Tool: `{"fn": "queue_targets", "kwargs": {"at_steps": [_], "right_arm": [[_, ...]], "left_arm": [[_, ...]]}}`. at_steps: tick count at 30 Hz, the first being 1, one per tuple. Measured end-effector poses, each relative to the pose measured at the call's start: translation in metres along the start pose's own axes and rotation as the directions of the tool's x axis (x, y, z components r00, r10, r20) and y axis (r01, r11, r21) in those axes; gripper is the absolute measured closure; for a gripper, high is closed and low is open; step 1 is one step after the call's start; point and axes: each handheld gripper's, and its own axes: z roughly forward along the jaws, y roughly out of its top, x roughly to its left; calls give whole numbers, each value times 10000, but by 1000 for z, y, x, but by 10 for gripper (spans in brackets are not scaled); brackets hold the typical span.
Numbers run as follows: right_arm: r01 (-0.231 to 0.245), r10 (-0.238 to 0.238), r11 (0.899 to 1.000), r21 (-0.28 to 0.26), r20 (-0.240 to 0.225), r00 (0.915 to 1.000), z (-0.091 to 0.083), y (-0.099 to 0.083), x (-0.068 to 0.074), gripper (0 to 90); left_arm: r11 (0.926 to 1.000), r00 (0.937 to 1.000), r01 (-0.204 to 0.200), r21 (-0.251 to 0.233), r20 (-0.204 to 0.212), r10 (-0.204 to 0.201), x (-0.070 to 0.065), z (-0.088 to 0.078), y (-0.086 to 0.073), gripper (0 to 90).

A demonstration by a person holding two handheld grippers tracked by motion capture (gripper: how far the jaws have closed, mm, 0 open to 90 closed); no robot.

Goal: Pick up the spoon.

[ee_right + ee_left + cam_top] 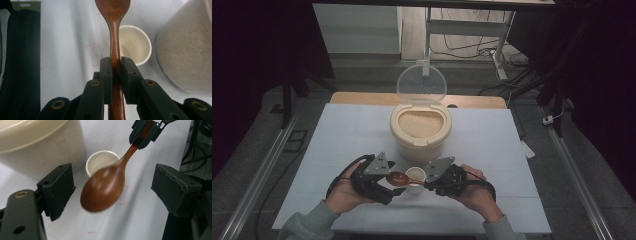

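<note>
While right gripper [115, 65] fingers pinch the spoon [103, 187] handle, left gripper [112, 192] fingers stand spread clear of its bowl

Pale blue-white rectangular tabletop [337, 150], round cream plastic rice container [419, 132] standing at its centre, small white ceramic cup [416, 181] just in front of it, near the front edge
</note>
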Motion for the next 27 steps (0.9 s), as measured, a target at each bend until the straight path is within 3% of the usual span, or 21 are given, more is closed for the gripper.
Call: {"fn": "queue_targets", "kwargs": {"at_steps": [5,8,10,17,18,19,20,21,24,27], "right_arm": [[93,-93,10000,33,41,9999,-2,1,1,797],[81,-81,10000,-11,30,10000,-2,1,2,797],[97,-97,9999,-60,40,9999,-2,0,2,797],[260,-259,9997,-37,99,9996,-3,2,3,797],[295,-294,9995,-121,99,9995,-3,2,3,797],[337,-336,9994,-60,100,9994,-4,2,4,797],[357,-355,9993,-113,129,9993,-4,2,4,797],[362,-360,9993,-129,111,9993,-5,2,5,797],[425,-421,9988,-249,130,9990,-6,3,6,797],[528,-526,9984,-190,93,9986,-7,4,7,797]], "left_arm": [[9976,9986,-359,593,406,336,2,13,14,222],[9925,9958,-725,980,633,665,3,20,21,255],[9839,9916,-1068,1435,874,949,4,27,28,280],[9682,9837,-1552,1960,1208,1332,6,41,37,382],[9606,9793,-1795,2124,1315,1539,4,45,39,401],[9606,9793,-1795,2124,1315,1539,4,45,39,416],[9546,9757,-1986,2220,1363,1713,1,48,41,433],[9546,9757,-1986,2220,1363,1713,1,48,41,452],[9455,9707,-2266,2340,1342,1994,-1,52,41,505],[9432,9692,-2338,2361,1338,2068,-2,54,41,571]]}}
